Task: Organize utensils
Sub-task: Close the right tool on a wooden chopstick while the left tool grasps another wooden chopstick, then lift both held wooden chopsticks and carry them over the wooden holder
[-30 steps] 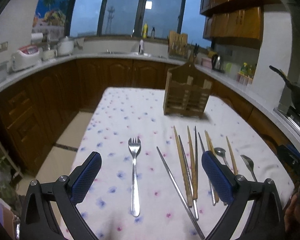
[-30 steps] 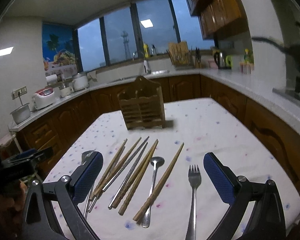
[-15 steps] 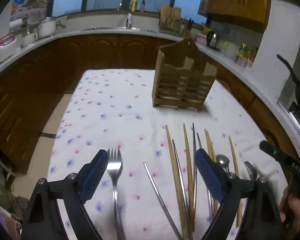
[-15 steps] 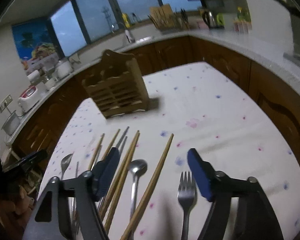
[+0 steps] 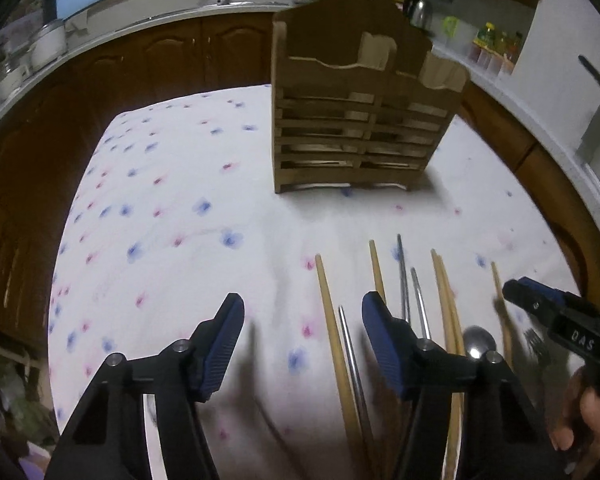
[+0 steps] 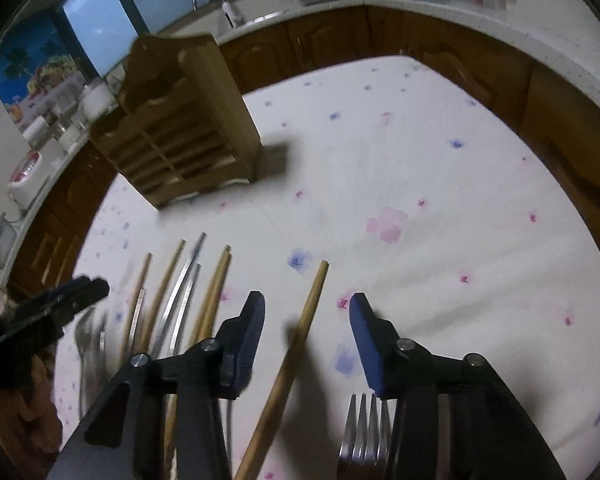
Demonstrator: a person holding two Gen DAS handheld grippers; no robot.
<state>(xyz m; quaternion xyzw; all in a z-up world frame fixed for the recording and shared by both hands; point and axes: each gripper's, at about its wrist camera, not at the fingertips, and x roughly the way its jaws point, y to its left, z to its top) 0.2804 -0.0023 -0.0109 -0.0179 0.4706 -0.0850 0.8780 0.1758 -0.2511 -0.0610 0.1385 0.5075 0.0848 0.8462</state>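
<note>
We see a table with a white cloth (image 5: 172, 216) dotted with small blue and pink flowers. At the far side stands a wooden rack (image 5: 356, 120) with slats and open slots on top. It stands upright, well apart from the utensils.

The utensils lie in a row on the cloth, near us. There are wooden chopsticks (image 5: 328, 312), thin metal chopsticks (image 5: 404, 276), a spoon (image 5: 478, 344) and a fork (image 6: 364, 432).

Our left gripper (image 5: 302, 322) hangs over the cloth, pointing down. Its jaws have just been closing, but they are still apart. One wooden chopstick and one metal chopstick lie in the gap below it, close to the right finger. The pads do not press on them, so it holds nothing.

Our right gripper (image 6: 306, 326) also points down at the cloth. Its jaws have just been closing too, and they are still apart. A single wooden chopstick (image 6: 300, 336) lies between them, touching neither pad as far as we can tell, though the picture is a bit blurred there. The fork lies just under the right finger.

Each gripper shows at the edge of the other's view, near the spoon.
</note>
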